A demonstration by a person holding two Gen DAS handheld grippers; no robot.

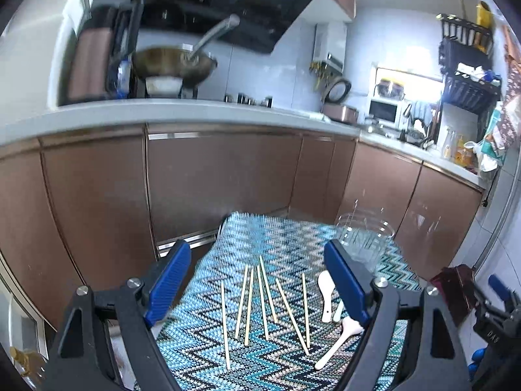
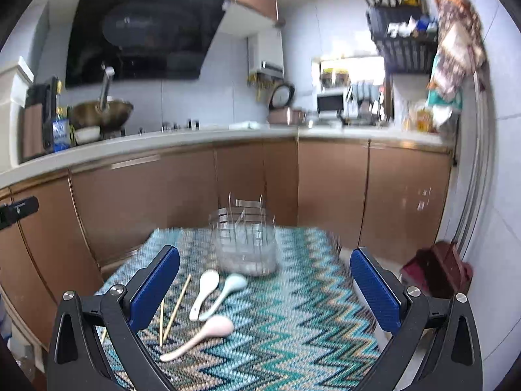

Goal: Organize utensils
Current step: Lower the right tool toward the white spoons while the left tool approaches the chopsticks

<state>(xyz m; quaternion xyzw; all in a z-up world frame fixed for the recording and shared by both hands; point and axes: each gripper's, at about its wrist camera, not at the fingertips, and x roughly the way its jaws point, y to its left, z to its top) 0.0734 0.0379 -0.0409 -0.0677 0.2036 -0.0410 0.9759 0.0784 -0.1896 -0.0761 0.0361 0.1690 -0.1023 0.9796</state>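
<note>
– On the zigzag cloth, what are you seeing from your left gripper?

– I am holding it wide open, gripping nothing, above the chopsticks. Seven of them are lying loose in a rough fan between its blue pads, pointing away from me. This view is showing all of them; the right view is catching only two or three at its left edge, beside that gripper's left pad.

– And the right gripper?

– Also spread open and empty. It is showing the three spoons plainly: a white spoon and a pale blue spoon lying side by side, touching or nearly so, and a pink spoon nearer me. In the left view my right pad is covering part of them.

– Where is the holder?

– The clear holder is standing upright on the cloth beyond the spoons, near the far edge. The right view is showing wire dividers inside it; the left view is giving only a blurred outline.

– Any room to move?

– The right half of the cloth is lying bare up to its right edge. The far edge is sitting close to the brown cabinets. A dark red stool is standing on the floor off the right side.
</note>
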